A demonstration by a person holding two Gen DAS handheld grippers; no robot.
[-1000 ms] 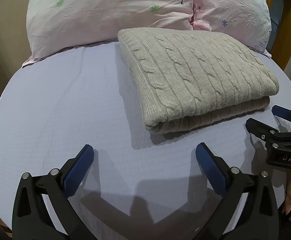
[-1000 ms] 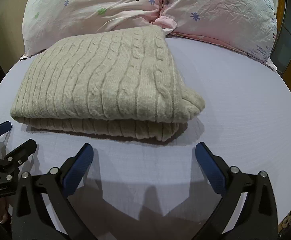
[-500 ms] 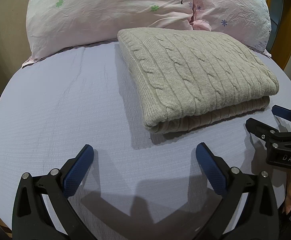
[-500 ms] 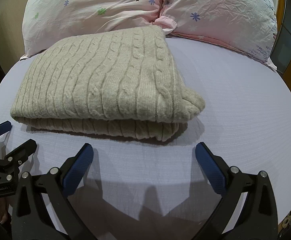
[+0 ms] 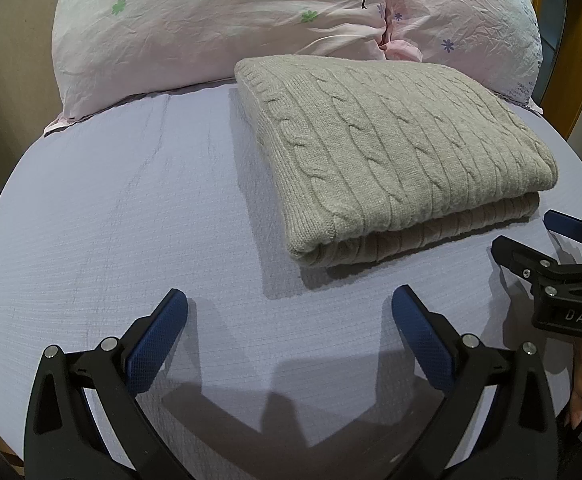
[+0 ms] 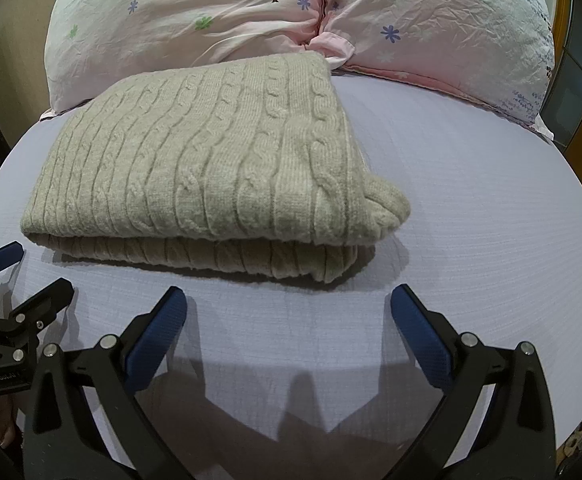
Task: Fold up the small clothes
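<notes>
A beige cable-knit sweater (image 5: 395, 152) lies folded in a thick rectangle on the lilac bed sheet (image 5: 111, 208); it also shows in the right wrist view (image 6: 211, 168). My left gripper (image 5: 289, 300) is open and empty, low over the sheet just in front of the sweater's near left corner. My right gripper (image 6: 287, 300) is open and empty, just in front of the sweater's near right edge. Each gripper shows in the other's view: the right gripper (image 5: 531, 232) at the right side, the left gripper (image 6: 31, 268) at the left side.
Two pink flowered pillows (image 5: 211, 20) lie behind the sweater against the bed's head; they also show in the right wrist view (image 6: 431, 20). A wooden frame (image 5: 579, 60) stands at the far right. Bare sheet lies left of the sweater and right of it (image 6: 471, 200).
</notes>
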